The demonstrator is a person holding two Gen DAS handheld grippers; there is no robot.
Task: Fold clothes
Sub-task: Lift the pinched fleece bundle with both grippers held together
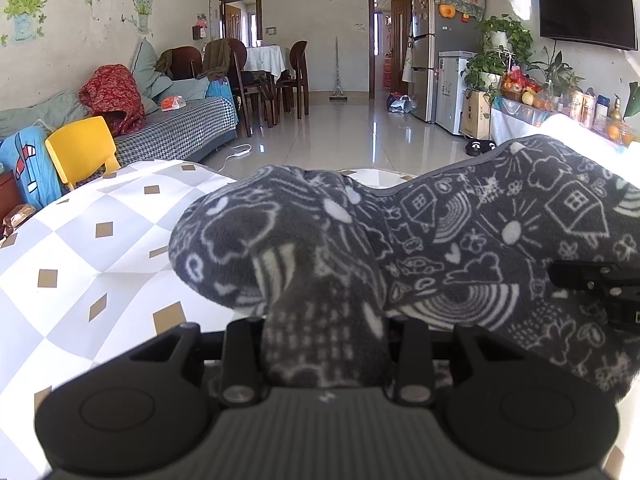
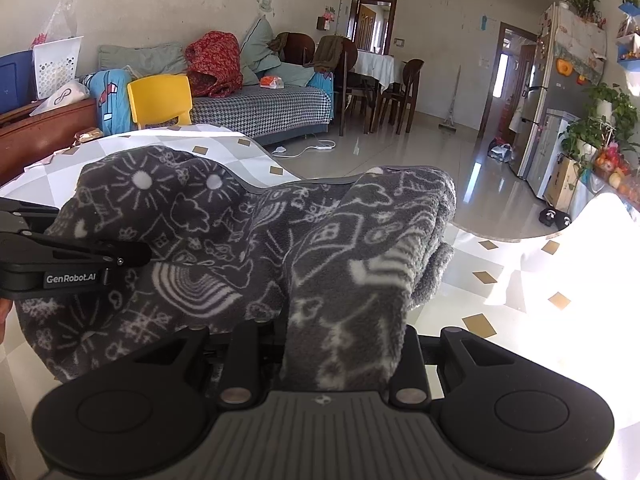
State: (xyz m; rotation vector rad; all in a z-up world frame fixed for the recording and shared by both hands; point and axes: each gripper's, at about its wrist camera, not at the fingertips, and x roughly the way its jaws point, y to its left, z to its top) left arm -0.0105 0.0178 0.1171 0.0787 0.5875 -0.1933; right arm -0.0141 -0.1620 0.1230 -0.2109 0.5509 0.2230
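Over the white-and-grey diamond-patterned tablecloth [image 1: 100, 248], the left gripper [image 1: 326, 344] pinches the dark grey doodle-printed fleece garment [image 1: 460, 240]. From the right wrist, the right gripper [image 2: 344, 344] clamps another bunch of fleece above that cloth; probably mid-fold, next needing both held edges carried together evenly.

Two handheld grippers, both matte black. The left gripper [image 1: 326, 344] shows a ribbed grey centre plate flanked by two round black discs, with silver pivot pins at the base of each finger arm. The right gripper [image 2: 344, 344] has the same ribbed plate, twin discs and silver pins. Seen side-on from the right wrist camera, the left gripper carries a white "GenRobot.AI" label and a small screw near its tip.
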